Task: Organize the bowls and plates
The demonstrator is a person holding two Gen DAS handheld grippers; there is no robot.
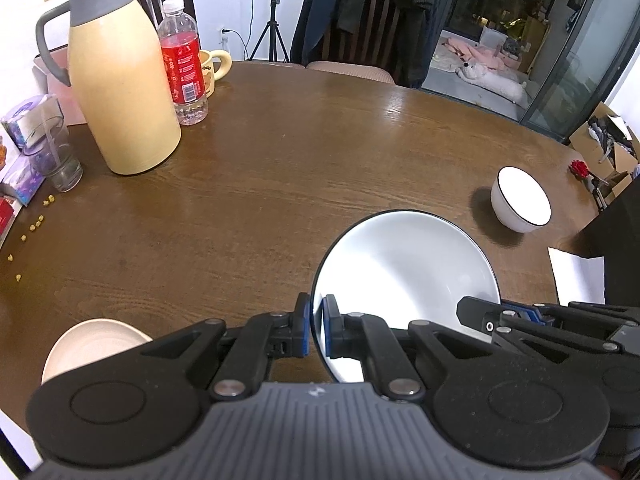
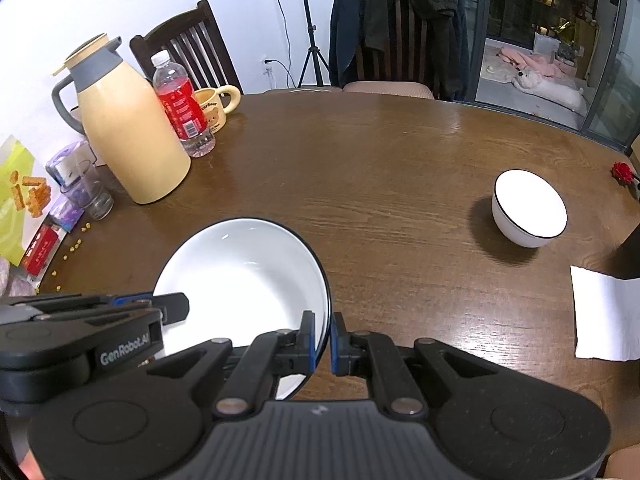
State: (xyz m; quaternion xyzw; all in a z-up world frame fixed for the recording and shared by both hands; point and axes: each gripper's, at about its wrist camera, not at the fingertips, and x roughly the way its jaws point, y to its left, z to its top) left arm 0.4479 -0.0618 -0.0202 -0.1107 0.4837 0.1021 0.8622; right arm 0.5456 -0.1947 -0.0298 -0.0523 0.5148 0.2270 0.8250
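Note:
A large white bowl with a thin black rim [image 1: 404, 264] [image 2: 244, 272] is held over the brown table between both grippers. My left gripper [image 1: 317, 326] is shut on its left rim, and my right gripper [image 2: 323, 338] is shut on its right rim. Each gripper also shows in the other's view, the right gripper [image 1: 516, 314] at the bowl's right edge and the left gripper [image 2: 160, 304] at its left edge. A small white bowl with a black rim [image 1: 522, 200] [image 2: 530, 208] stands on the table to the right. A beige plate [image 1: 94, 344] lies at the near left, partly hidden by my left gripper.
A beige thermos jug [image 1: 120, 92] [image 2: 128, 136], a red-labelled bottle [image 1: 184, 64], a bear mug [image 1: 212, 68] and a glass [image 1: 56, 156] stand at the far left. Small yellow crumbs [image 1: 36, 224] lie near packets. A white napkin [image 2: 604, 316] and a red flower [image 2: 622, 170] are at the right. Chairs stand behind the table [image 1: 280, 168].

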